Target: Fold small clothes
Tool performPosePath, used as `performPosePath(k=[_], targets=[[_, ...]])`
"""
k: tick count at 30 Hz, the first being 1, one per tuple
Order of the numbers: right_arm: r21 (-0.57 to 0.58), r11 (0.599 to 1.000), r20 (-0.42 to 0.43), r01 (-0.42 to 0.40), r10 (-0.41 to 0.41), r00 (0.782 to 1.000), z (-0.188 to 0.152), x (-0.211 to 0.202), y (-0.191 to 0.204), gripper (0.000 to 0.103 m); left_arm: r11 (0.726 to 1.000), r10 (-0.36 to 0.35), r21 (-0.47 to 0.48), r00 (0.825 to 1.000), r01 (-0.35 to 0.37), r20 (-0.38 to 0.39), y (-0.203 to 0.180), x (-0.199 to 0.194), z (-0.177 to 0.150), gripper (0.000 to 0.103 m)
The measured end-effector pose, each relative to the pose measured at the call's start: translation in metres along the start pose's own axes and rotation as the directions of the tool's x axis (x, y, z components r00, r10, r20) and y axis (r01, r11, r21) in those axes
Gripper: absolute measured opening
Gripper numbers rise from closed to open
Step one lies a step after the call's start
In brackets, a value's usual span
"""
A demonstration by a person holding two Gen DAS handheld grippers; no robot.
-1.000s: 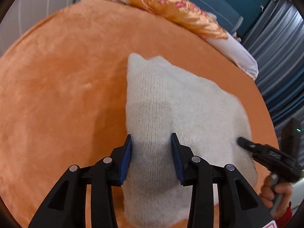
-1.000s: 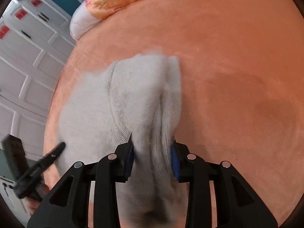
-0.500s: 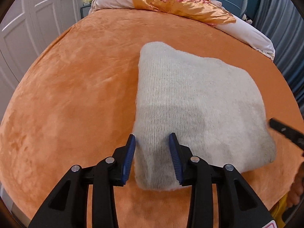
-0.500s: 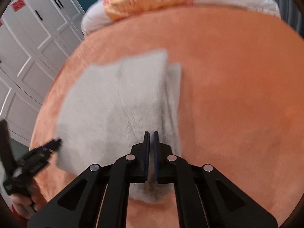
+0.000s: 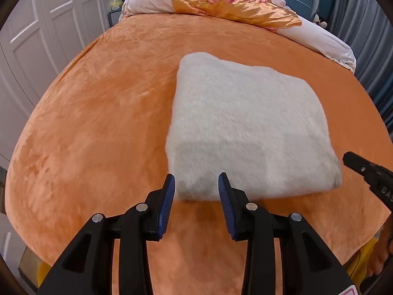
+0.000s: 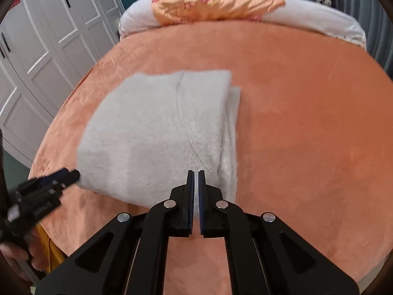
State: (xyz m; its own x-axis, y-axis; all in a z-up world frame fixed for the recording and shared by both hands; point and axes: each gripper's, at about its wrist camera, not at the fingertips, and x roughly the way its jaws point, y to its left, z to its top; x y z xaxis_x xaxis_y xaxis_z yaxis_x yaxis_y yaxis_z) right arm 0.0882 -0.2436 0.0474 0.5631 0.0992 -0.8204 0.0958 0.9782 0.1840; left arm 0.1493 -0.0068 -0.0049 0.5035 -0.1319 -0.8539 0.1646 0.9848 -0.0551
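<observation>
Both grippers have drawn back toward the near edge of the orange bed [image 5: 98, 123] since half a second ago. On it the folded grey sweater [image 5: 245, 123] lies flat, its layered edges blurred in the right view. At the head, a white bolster [image 6: 137, 19] is partly hidden under gold cloth [image 5: 228, 2]. Left gripper [image 5: 196, 196] is spread, released; right gripper [image 6: 195, 189] is pressed closed on nothing visible.

sweater [image 5: 248, 125]: lifted and draped a second ago, now folded flat on bed | left gripper [image 5: 196, 189]: released, drawn back, jaws apart | right gripper [image 6: 195, 179]: released fold, jaws now together, withdrawn to near edge
</observation>
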Motion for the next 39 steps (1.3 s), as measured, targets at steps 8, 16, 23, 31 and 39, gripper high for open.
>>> performPosePath(k=[8, 16, 23, 31, 39], targets=[[0.044, 0.995, -0.033, 0.094, -0.092, 0.995, -0.054, 0.001, 0.002, 0.006, 0.997, 0.075, 0.027, 0.997, -0.074, -0.008, -0.025, -0.003, -0.031, 0.060], [0.031, 0.988, -0.030, 0.152, -0.151, 0.988, -0.089, 0.006, 0.018, 0.031, 0.997, 0.072, 0.010, 0.996, -0.072, -0.054, -0.036, 0.011, -0.063, 0.060], [0.072, 0.986, -0.074, 0.148, -0.143, 0.987, -0.111, 0.025, 0.018, 0.037, 0.998, 0.061, -0.008, 0.995, -0.062, -0.075, -0.034, 0.025, -0.086, 0.062], [0.016, 0.983, -0.039, 0.184, -0.183, 0.982, -0.117, 0.034, 0.035, 0.057, 0.992, 0.127, 0.004, 0.992, -0.127, -0.015, -0.038, 0.028, -0.097, 0.081], [0.009, 0.982, -0.033, 0.190, -0.189, 0.981, -0.119, 0.038, 0.036, 0.058, 0.991, 0.132, 0.008, 0.991, -0.132, -0.002, -0.034, 0.032, -0.099, 0.087]])
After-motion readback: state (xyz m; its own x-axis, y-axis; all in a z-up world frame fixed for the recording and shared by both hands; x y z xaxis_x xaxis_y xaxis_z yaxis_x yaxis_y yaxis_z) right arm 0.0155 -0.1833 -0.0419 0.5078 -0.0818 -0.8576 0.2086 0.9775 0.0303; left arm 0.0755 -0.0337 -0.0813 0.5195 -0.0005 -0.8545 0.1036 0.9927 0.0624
